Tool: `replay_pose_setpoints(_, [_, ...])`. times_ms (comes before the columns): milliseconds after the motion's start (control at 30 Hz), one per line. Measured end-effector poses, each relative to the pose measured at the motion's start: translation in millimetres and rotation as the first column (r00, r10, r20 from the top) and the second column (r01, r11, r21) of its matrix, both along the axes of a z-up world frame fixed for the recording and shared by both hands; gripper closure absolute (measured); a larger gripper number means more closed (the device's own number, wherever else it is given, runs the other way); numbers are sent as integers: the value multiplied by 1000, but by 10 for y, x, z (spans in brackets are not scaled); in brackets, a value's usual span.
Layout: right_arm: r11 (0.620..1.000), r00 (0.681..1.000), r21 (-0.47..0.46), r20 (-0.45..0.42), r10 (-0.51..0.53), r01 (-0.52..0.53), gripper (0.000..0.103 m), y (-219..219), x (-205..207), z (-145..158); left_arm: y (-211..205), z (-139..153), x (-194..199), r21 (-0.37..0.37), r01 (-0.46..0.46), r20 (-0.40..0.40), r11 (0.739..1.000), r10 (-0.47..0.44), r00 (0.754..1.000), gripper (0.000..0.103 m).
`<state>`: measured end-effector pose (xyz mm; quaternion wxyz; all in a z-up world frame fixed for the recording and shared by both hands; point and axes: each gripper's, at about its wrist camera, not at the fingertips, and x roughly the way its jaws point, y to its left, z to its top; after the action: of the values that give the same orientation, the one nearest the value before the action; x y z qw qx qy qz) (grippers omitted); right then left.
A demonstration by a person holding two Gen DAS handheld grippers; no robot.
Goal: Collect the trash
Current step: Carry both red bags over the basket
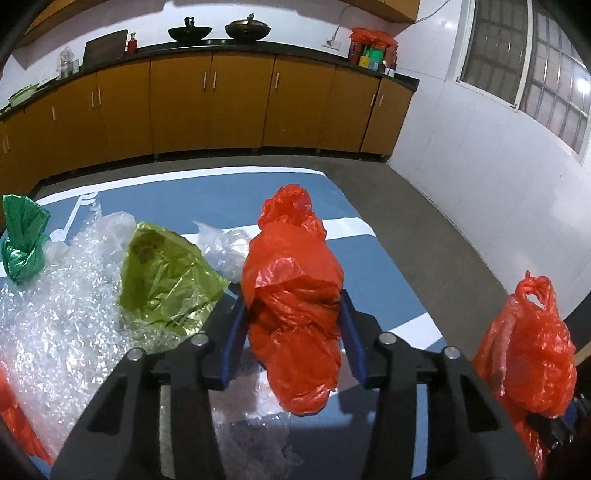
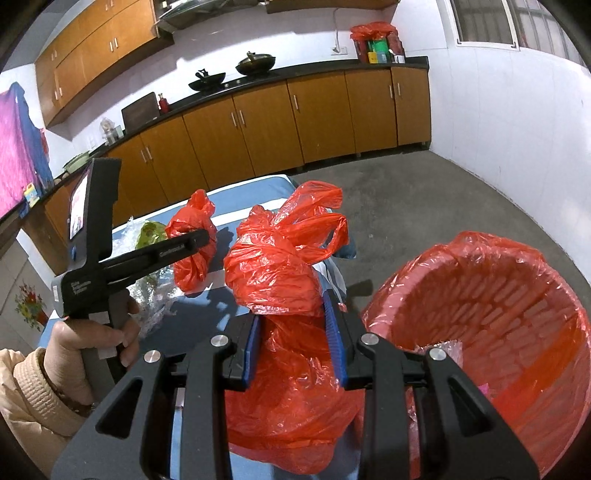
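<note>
My left gripper (image 1: 291, 314) is shut on a crumpled red plastic bag (image 1: 291, 280) and holds it above the blue table (image 1: 369, 266); it also shows in the right wrist view (image 2: 192, 240). My right gripper (image 2: 295, 317) is shut on a second red plastic bag (image 2: 280, 266), seen in the left wrist view (image 1: 528, 350) at the right. A red-lined basket bin (image 2: 480, 295) stands just right of my right gripper. On the table lie a yellow-green bag (image 1: 166, 277), a green knotted bag (image 1: 22, 240), bubble wrap (image 1: 55, 314) and clear plastic (image 1: 225, 247).
Wooden cabinets (image 1: 221, 103) with a dark counter run along the far wall. Two woks (image 1: 247, 29) sit on it. A concrete floor (image 1: 424, 206) lies between table and white tiled wall (image 1: 480, 166). The person's left hand (image 2: 92, 339) grips the other tool.
</note>
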<state>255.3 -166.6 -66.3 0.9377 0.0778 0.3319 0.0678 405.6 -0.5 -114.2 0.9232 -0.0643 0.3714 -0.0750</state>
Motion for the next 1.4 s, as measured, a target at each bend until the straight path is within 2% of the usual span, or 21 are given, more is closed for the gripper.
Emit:
replay_pose_setpoints(200, [1000, 999, -5, 33, -4, 4, 71, -33, -139, 114, 32, 145, -209, -14, 9, 28, 1000, -8, 1000, 59])
replay_pose_setpoints(433, [998, 996, -14, 59, -61, 62, 71, -217, -369, 274, 16, 432, -628, -4, 60, 84, 998, -60, 995, 59])
replay_pose_setpoints(800, [980, 978, -31, 78, -194, 197, 71, -739, -763, 457, -435, 786, -1292, -30, 199, 126, 980, -194, 973, 59])
replay_pose_setpoints(1100, [957, 955, -21, 82, -286, 289, 71, -1115, -984, 534, -911, 880, -1554, -55, 300, 136, 952, -291, 947, 59])
replay_pose_setpoints(1400, [938, 936, 10, 58, -348, 348, 71, -1356, -1045, 491, -1210, 853, -1605, -61, 366, 119, 929, -357, 926, 59])
